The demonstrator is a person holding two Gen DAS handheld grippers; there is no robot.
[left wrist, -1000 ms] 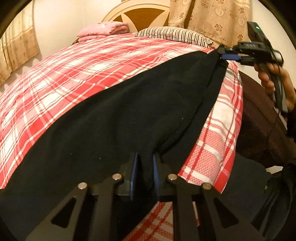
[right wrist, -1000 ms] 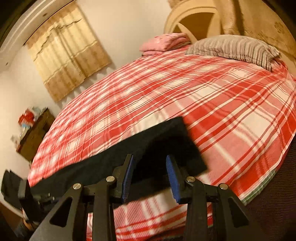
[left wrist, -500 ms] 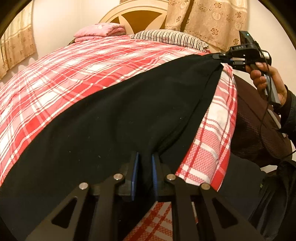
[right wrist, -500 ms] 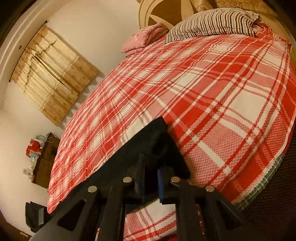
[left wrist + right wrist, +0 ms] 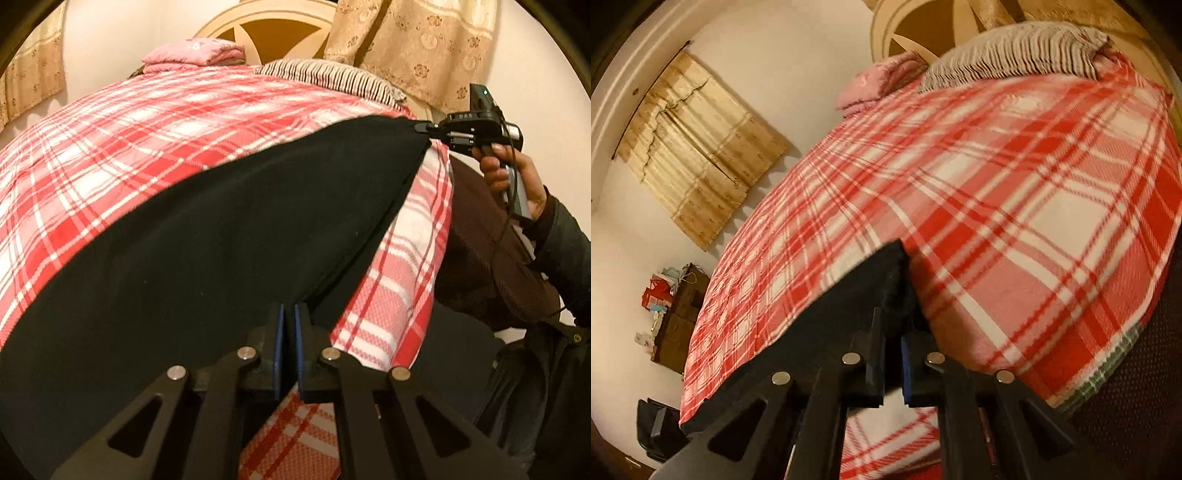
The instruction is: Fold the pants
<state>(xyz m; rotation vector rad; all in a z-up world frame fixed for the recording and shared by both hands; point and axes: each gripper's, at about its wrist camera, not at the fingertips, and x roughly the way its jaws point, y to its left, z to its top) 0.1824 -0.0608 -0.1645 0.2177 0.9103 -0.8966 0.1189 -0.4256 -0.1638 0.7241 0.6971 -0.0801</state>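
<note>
Black pants (image 5: 207, 236) lie stretched across the red plaid bed cover (image 5: 122, 147). In the left wrist view, my left gripper (image 5: 289, 314) sits at the near edge of the pants, its jaws closing tight with the black fabric pinched between the blue pads. At the far right of that view, a hand holds my right gripper (image 5: 424, 129), which is shut on the far corner of the pants. The right wrist view shows the right gripper (image 5: 894, 325) clamped on that black corner (image 5: 886, 273), which rises a little off the cover.
A striped pillow (image 5: 332, 75) and a folded pink blanket (image 5: 192, 55) lie by the headboard (image 5: 266, 33). Curtains (image 5: 698, 166) hang on the wall. A low cabinet (image 5: 679, 314) with clutter stands beyond the bed. The dark bed side (image 5: 480, 251) drops off at the right.
The right gripper went from open around the pants corner to shut on it and rolled. The left jaws narrowed onto the near edge. The pants now stretch straighter between the two grippers.
</note>
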